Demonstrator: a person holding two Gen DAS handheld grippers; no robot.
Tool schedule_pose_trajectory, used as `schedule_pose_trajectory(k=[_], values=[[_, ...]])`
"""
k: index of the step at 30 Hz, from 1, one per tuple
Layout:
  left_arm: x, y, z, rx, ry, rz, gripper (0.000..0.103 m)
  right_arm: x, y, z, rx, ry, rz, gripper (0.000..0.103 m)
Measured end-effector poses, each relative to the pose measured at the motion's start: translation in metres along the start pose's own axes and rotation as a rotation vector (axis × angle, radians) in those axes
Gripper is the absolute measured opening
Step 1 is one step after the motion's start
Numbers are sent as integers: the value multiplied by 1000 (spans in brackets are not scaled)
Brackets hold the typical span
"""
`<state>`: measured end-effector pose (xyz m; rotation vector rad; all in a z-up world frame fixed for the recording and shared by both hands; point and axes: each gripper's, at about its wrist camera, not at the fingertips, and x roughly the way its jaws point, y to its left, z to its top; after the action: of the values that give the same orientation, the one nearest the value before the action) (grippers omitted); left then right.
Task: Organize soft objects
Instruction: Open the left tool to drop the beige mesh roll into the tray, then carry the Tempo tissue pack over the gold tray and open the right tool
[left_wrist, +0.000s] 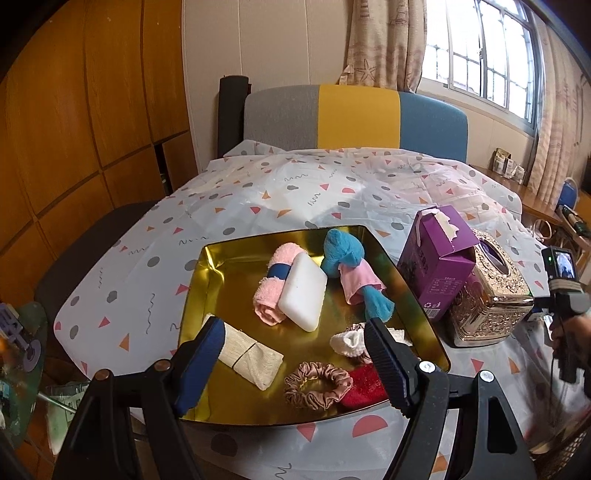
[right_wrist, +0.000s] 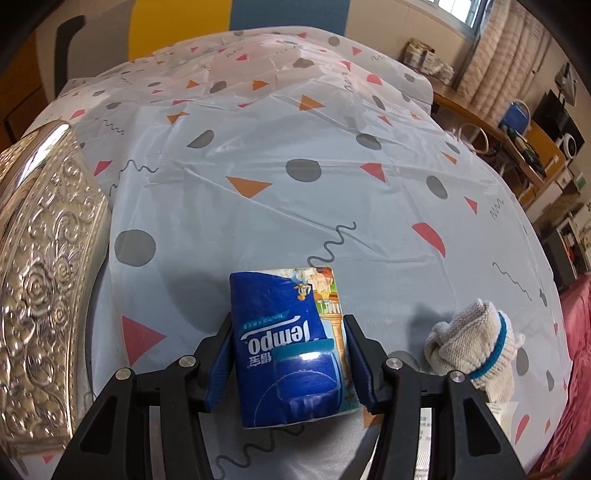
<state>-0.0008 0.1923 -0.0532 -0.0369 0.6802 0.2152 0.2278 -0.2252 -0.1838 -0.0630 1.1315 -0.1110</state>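
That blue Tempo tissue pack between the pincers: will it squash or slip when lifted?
The blue Tempo tissue pack looks soft, so it would probably dent under the right gripper. Its glossy wrapper might slip. It seems light.

A wooden panelled wardrobe fills the left wall, beside a cream wall. Daylight comes through a barred window at upper right, framed by beige patterned curtains. Beyond the desk, which is covered by a pale cloth with triangles and dots, stands a headboard in grey, yellow and blue. A wooden side counter along the right wall carries cluttered small items.
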Motion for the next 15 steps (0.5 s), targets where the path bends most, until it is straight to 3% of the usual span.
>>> schedule_pose_trajectory(k=[3, 15], values=[[-1, 2, -1, 1, 0, 1, 78, 1, -2, 5, 28, 44, 11, 54], [1, 5, -7, -3, 18, -6, 78, -3, 5, 26, 36, 67, 42, 54]])
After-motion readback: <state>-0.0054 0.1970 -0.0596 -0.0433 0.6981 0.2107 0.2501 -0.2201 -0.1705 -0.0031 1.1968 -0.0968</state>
